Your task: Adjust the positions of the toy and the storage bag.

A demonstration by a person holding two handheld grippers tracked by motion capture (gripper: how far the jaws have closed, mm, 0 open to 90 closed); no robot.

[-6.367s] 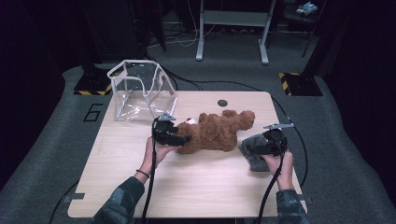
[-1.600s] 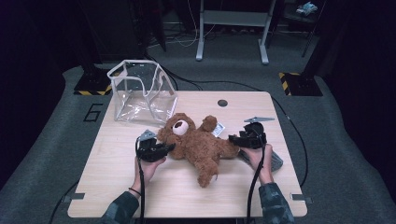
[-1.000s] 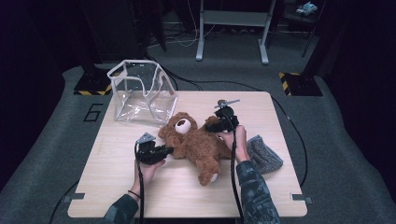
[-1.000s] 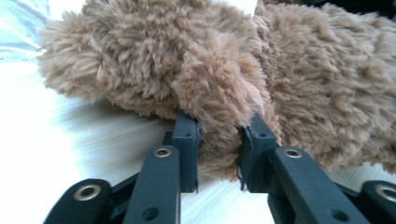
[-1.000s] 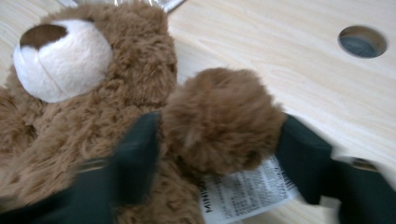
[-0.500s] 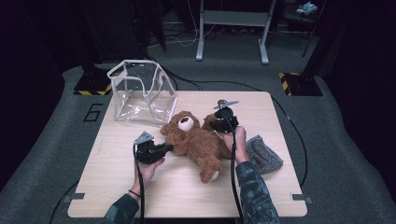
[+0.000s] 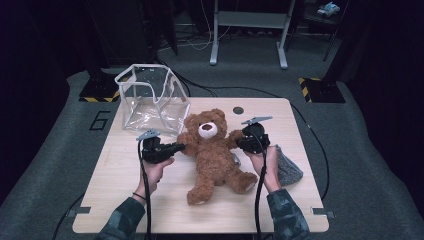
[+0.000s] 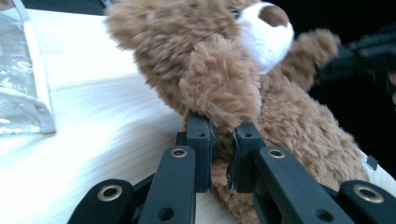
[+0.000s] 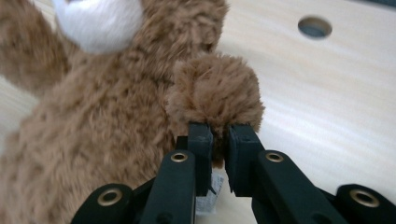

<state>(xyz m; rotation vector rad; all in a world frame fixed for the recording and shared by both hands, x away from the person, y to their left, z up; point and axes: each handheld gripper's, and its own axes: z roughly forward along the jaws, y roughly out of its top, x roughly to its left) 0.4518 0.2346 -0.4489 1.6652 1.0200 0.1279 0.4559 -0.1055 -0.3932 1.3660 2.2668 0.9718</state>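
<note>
A brown teddy bear (image 7: 212, 155) with a white muzzle sits half raised on the wooden table (image 7: 310, 200), its legs toward me. My left gripper (image 7: 181, 147) has just closed on the bear's paw at the left, and the fur bulges over the fingertips in the left gripper view (image 8: 223, 135). My right gripper (image 7: 239, 143) is shut on the other paw, which is pinched between the jaws in the right gripper view (image 9: 217, 135). Both arms of the bear (image 8: 280, 116) are stretched out sideways. Its body (image 9: 93, 116) lies just left of the right gripper.
A clear plastic box-shaped bag (image 7: 152, 100) stands at the table's back left, close behind the bear. A grey cloth (image 7: 289, 167) lies by the right hand. A round hole (image 7: 238, 110) sits in the tabletop behind the bear.
The right gripper has shut on the bear's paw. Both hands have risen, and the bear's head and chest have come up off the table to face me.
</note>
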